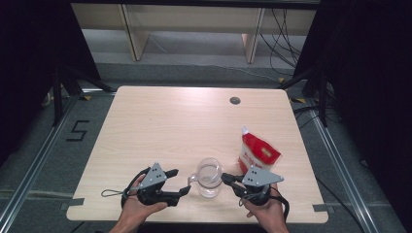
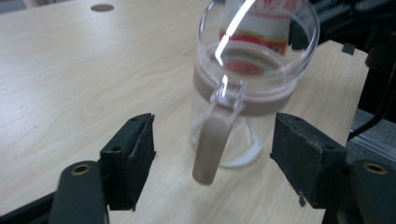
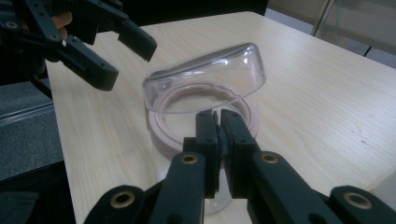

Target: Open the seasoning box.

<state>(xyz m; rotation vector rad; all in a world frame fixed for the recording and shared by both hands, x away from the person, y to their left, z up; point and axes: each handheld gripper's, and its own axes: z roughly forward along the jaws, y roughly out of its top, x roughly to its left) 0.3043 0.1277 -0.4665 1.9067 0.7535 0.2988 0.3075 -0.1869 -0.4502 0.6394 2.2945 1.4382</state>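
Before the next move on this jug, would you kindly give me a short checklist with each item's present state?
1. Jug upright on the table: ok.
2. Left gripper jaws open, clear of the handle: ok.
3. Right gripper jaws shut at the jug's rim: ok; whether they pinch it, cannot tell.
4. Lid tilted up, mouth uncovered: ok.
5. Red and white bag apart from the jug: ok.

A light wooden table (image 1: 160,126) with rounded corners stands on a grey floor (image 1: 39,160). A round dark cable hole (image 1: 235,100) sits near its far edge. Black curtains (image 1: 29,53) hang on both sides. Beyond the far edge, pale wooden furniture legs (image 1: 133,34) and loose black cables (image 1: 284,34).
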